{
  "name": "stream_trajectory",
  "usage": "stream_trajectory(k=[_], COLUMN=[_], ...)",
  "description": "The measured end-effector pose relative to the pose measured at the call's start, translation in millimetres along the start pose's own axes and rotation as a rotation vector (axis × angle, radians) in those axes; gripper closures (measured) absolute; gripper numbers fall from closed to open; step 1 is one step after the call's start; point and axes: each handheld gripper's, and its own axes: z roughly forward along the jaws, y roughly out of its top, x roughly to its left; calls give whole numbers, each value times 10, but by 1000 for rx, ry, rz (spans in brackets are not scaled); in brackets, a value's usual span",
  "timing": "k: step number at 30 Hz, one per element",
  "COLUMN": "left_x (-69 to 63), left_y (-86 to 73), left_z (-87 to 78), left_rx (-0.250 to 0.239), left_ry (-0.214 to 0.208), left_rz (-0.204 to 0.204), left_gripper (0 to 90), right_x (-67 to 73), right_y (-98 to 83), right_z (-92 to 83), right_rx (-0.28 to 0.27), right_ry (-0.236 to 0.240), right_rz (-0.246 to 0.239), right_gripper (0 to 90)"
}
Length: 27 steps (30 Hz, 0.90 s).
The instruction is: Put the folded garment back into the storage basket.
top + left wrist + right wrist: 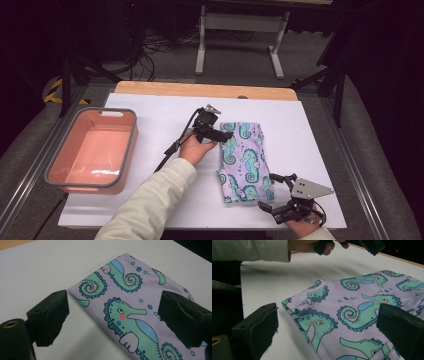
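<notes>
The folded seahorse cloth lies flat on the counter between both grippers — left gripper and right gripper, jaws spread, empty — pink bin well apart.

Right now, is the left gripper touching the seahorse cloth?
Cannot tell. In the left gripper view the left gripper has its jaws open astride the folded corner of the seahorse cloth, but no view shows plainly a contact or a gap.

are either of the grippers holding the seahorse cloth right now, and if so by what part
Nothing is held. The left gripper and the right gripper are both open, jaws apart over the folded seahorse cloth, which lies flat on the table.
</notes>
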Motion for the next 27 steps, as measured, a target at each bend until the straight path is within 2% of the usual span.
stream_trajectory(k=[2,9,12,15,19,23,27], left_x=[25,60,64,63,53,13,6], left_y=[0,-24,-56,-70,-89,-115,-130], left_z=[65,187,265,306,388,450,484], left_rx=[8,42,52,55,77,90,104], left_ry=[-2,21,13,6,21,51,47], left_rz=[-23,-10,-33,-38,-24,13,7], left_gripper=[143,175,205,218,220,224,224], right_x=[-2,-3,-3,-5,-4,-10,-11], right_y=[-1,-1,-1,-2,-3,-4,-5], right_z=[-3,-2,-2,-2,-6,-11,-11], right_rx=[1,0,1,2,-3,-4,-4], right_ry=[2,5,7,9,10,10,10], right_rz=[2,2,2,2,2,3,5], right_gripper=[44,44,45,45,45,45,46])
